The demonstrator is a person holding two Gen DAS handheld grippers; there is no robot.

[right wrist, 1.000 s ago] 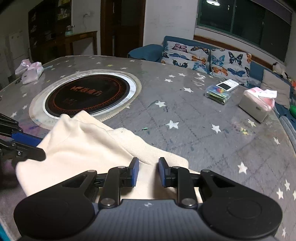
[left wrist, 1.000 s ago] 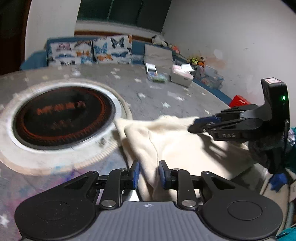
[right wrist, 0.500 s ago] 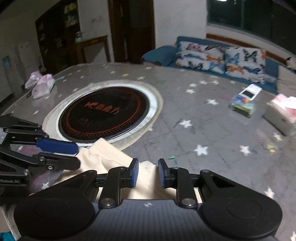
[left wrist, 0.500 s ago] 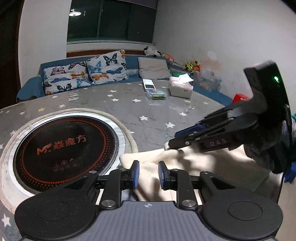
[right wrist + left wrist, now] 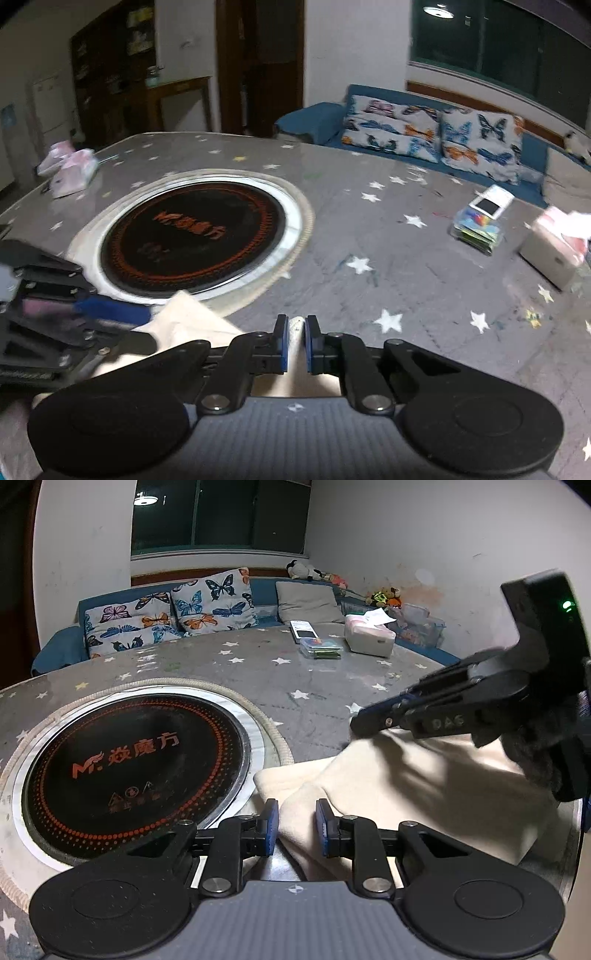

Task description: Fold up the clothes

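We see the cream garment lying bunched on the near part of the star-patterned table, just beside the round black cooktop set into the table, at about 4 o'clock from that disc in the left wrist view. One raised corner of the cloth points toward 12 o'clock.

Our left gripper has a ridge of the cream fabric between its blue pads; the jaws stand a little apart with the cloth filling much of the gap, and we cannot tell whether the pads press on it. Our right gripper has its jaws nearly together, clamped on a thin fold of the garment. In the left wrist view the right gripper comes in from 3 o'clock, its tip at the lifted corner of the cloth. In the right wrist view the left gripper sits at 9 o'clock, touching the fabric.

Farther out, at 1 o'clock on the table, we see a tissue box, a clear case of coloured items and a white device just beside it. Behind the table stands a blue sofa with butterfly cushions. At 10 o'clock in the right wrist view lie pink packets.
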